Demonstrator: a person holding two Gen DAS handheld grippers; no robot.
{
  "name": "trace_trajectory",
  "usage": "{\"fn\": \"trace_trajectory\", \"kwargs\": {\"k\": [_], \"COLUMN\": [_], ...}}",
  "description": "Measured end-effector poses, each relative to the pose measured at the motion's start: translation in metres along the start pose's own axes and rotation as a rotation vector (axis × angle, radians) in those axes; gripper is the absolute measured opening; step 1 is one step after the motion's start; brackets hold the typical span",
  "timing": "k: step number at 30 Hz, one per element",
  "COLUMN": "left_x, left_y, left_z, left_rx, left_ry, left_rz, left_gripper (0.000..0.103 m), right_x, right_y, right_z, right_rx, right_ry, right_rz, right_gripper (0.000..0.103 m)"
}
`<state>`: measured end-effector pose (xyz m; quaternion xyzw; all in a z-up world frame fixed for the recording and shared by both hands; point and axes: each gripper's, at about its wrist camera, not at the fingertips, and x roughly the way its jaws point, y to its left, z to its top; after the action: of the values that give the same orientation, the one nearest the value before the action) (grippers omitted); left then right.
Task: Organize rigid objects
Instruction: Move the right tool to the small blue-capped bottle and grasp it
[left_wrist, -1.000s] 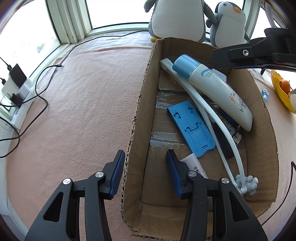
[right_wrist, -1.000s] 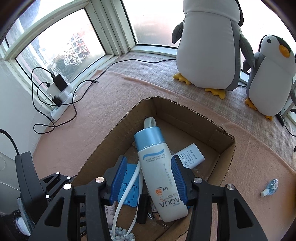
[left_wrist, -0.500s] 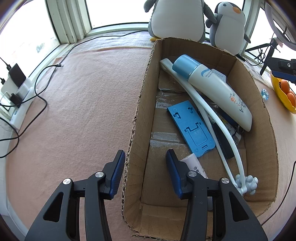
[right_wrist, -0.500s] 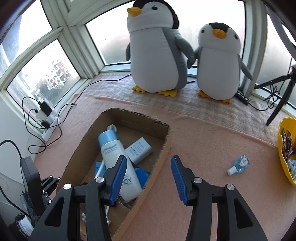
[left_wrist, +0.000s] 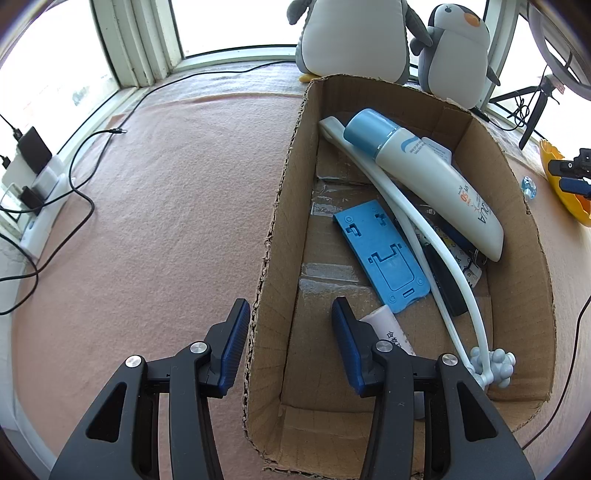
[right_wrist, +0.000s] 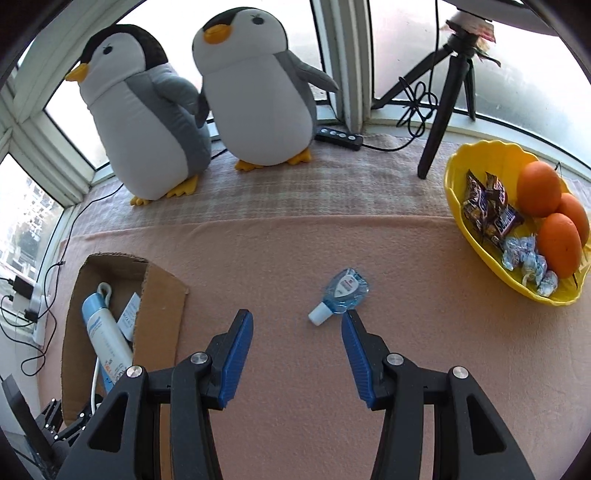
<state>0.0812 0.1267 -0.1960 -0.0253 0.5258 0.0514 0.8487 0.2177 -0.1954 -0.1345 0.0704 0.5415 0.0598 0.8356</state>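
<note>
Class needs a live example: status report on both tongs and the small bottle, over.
Right tongs open, just short of the small bottle. Left tongs open, straddling the box wall. Nothing in the way.

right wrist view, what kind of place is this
Probably a home bay-window nook: plush penguins by the window, a pink blanket over the surface, and a yellow snack bowl with oranges and candy.

Bright bay windows (right_wrist: 343, 44) behind pink blanket (left_wrist: 166, 206).
</note>
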Motion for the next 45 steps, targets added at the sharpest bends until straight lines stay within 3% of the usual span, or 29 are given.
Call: {"fn": "trace_trajectory", "kwargs": {"k": [5, 19, 29, 36, 45], "left_x": [0.000, 0.000, 0.001, 0.001, 0.001], "left_y": [0.000, 0.002, 0.003, 0.003, 0.004], "left_z": [0.000, 0.001, 0.001, 0.001, 0.001], "left_rx": [-0.003, -0.008, -0.012, -0.014, -0.015], "left_ry": [0.001, 0.003, 0.003, 0.002, 0.002], "left_rz": [-0.004, -0.013, -0.016, -0.017, -0.017], "left_gripper": [0.045, 0.045, 0.045, 0.045, 0.045], "right_x": [0.020, 0.065, 0.080, 0.086, 0.085], "right_y": [-0.028, -0.048, -0.029, -0.015, 0.001], "right_z": [0.010, 0.020, 0.029, 0.034, 0.025], "right_rx": [0.138, 0.306, 0.206, 0.127, -0.006], "right_ry": [0.073, 0.165, 0.182, 0.186, 0.163], "right_rz": [0.023, 0.000, -0.079, -0.150, -0.175], "right_gripper": [0.046, 0.046, 0.045, 0.030, 0.029]}}
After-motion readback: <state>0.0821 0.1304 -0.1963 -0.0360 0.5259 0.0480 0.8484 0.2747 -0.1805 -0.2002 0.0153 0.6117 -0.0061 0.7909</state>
